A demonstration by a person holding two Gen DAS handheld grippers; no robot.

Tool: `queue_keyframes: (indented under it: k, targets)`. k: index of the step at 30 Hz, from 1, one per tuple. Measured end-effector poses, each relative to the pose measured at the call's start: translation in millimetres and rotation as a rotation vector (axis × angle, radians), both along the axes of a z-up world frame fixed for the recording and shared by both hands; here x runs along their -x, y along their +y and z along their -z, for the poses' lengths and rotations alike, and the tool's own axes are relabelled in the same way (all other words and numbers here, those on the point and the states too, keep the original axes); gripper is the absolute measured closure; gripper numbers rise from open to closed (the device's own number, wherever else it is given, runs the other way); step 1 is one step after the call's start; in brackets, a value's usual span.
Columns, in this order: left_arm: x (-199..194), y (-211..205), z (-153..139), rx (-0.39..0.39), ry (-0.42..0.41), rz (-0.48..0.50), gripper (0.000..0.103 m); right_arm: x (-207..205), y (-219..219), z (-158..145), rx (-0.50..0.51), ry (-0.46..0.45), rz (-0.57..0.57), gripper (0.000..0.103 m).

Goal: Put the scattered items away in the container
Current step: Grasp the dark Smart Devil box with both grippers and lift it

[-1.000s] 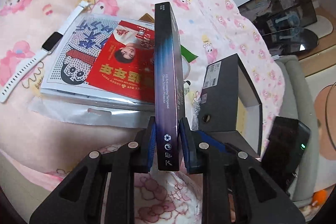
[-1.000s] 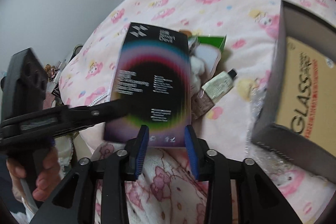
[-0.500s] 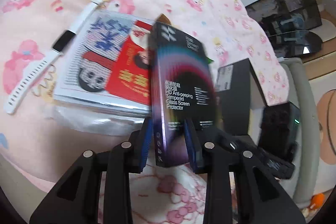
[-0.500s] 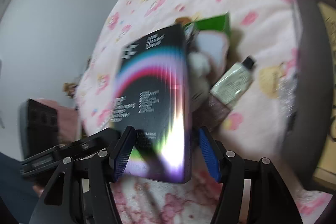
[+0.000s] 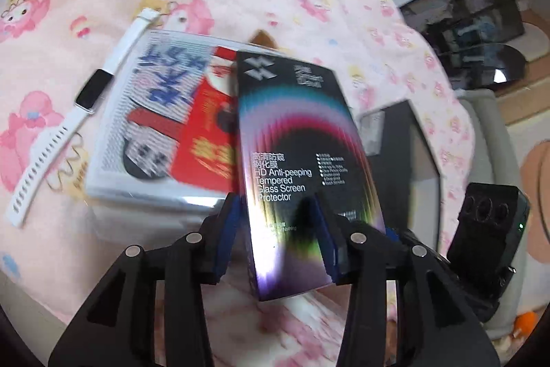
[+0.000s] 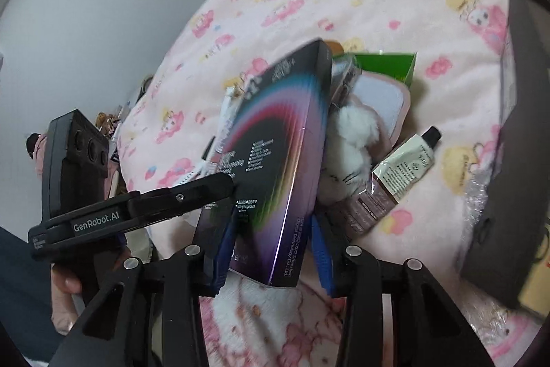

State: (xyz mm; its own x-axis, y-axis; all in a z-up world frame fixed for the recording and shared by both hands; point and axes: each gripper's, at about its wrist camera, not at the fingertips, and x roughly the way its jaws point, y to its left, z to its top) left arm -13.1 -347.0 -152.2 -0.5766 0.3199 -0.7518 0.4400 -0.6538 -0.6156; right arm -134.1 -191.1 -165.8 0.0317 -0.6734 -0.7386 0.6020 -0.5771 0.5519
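Observation:
A dark screen protector box (image 5: 295, 160) with rainbow arcs stands tilted above the pink bedspread. My left gripper (image 5: 275, 229) has opened around its lower end; the box leans loosely between the jaws. In the right wrist view the same box (image 6: 275, 167) sits between the fingers of my right gripper (image 6: 271, 250), which looks shut on its lower edge. The left gripper's finger (image 6: 192, 191) crosses the box from the left. The dark open container (image 5: 409, 147) lies to the right, also at the right edge of the right wrist view (image 6: 515, 126).
A white smartwatch (image 5: 72, 112), a flat packet with a red card (image 5: 165, 126), a hand cream tube (image 6: 402, 167), a white plush toy (image 6: 350, 143) and a green packet (image 6: 388, 64) lie on the bedspread. A dark cabinet (image 5: 474, 16) stands beyond the bed.
The box has turned from edge-on to face-on in the left view. The left jaws have opened from their grip, while the right gripper has come around the box's lower end.

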Motion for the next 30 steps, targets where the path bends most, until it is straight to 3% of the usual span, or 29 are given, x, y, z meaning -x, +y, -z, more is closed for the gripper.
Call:
queue_keyframes:
  k: [7,14,21,26,30]
  targets:
    - [-20.1,71.1,-50.2,0.003,0.104,0.130,0.061,-43.1,81.6,-68.8,0.074,0.137,0.062,0.070]
    - [-5.7,176.5,-71.6,-0.040,0.171,0.354,0.061,-88.4,193.4,-103.5,0.103,0.215,0.209,0.072]
    - [24.4,266.2,-47.6,-0.061,0.120,0.510,0.061,-98.4,281.8,-86.9,0.079,0.192,0.389,0.072]
    - [39.5,301.2,-34.5,-0.008,0.081,0.577,0.061,-91.7,316.2,-62.5,0.070,0.150,0.466,0.072]
    - [51.2,308.8,-28.9,0.034,0.063,0.575,0.061,-82.7,325.6,-44.1,0.043,0.120,0.492,0.072]
